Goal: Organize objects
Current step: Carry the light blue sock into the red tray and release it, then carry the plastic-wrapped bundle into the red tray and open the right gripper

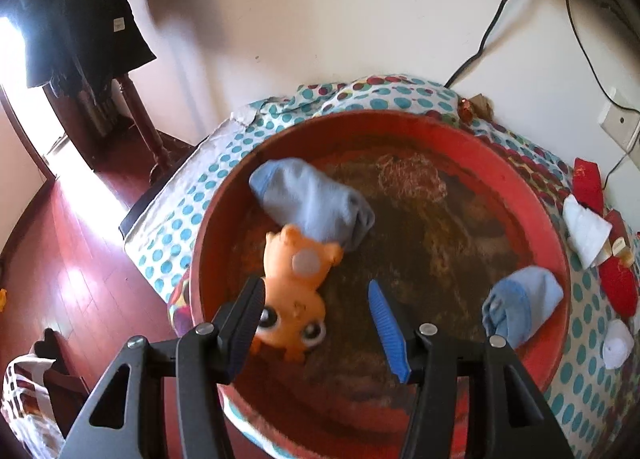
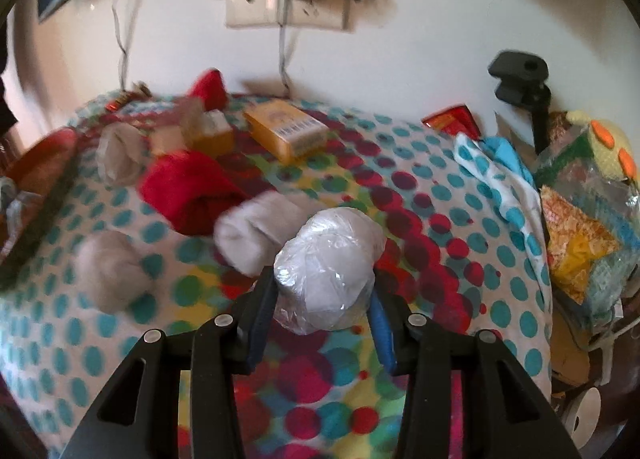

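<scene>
Left gripper [image 1: 320, 323]: jaws wide apart, empty, above the red tray [image 1: 558, 243]; orange toy animal [image 1: 294, 291] lay loose at its left finger.
Right gripper [image 2: 324, 291]: closed on a plastic-wrapped white bundle [image 2: 330, 269], above the dotted counter cloth [image 2: 52, 347].
Done: toy and two blue socks [image 1: 310, 203] in tray.
Left: red sock [image 2: 188, 195], white rolls [image 2: 256, 237], yellow box [image 2: 286, 129] on counter.
Room: tray centre bare; raised rim; right counter edge cluttered.

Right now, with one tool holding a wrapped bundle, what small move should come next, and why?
Probably carry the plastic-wrapped bundle in the right tool toward the red tray. The left tool stands open over that tray, the orange toy lying between its fingers, ungripped, beside two blue socks. So the tray seems the collecting place.
</scene>
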A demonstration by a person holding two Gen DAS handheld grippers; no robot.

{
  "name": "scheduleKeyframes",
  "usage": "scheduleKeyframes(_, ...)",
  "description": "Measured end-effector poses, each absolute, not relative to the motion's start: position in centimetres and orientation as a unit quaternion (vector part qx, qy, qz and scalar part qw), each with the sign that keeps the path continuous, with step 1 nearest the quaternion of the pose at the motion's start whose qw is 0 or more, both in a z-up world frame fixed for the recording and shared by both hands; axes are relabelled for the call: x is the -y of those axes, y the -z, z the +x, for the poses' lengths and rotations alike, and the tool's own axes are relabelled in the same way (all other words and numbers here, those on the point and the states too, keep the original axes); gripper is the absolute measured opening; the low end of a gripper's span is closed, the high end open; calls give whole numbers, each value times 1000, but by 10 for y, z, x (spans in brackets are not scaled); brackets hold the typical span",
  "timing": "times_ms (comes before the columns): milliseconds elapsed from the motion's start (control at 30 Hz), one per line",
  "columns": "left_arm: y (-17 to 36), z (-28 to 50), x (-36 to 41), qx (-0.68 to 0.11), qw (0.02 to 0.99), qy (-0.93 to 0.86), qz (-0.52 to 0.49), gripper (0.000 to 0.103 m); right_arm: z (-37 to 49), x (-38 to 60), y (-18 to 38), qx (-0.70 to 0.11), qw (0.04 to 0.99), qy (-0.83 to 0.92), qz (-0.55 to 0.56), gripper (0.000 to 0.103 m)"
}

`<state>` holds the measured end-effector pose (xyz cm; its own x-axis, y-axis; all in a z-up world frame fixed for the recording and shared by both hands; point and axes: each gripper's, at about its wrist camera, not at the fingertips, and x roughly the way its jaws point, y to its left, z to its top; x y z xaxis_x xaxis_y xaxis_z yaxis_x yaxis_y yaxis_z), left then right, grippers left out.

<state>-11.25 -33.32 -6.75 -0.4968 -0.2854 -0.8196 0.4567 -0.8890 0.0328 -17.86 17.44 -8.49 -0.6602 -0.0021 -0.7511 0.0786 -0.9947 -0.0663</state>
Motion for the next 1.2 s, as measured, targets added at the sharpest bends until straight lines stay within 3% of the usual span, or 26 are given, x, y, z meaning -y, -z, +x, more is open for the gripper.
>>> scheduleKeyframes(500,47,-96,329,-69,196,879,429,55,-155,-39,39,-59,163,902,395,41)
scheduleKeyframes(800,47,-89,354,-102,211,871,431,55,-146,76,39,-96,280,869,396,41)
scheduleKeyframes(1200,48,-83,371,-123,223,863,436,55,-148,171,61,-159,345,825,418,41)
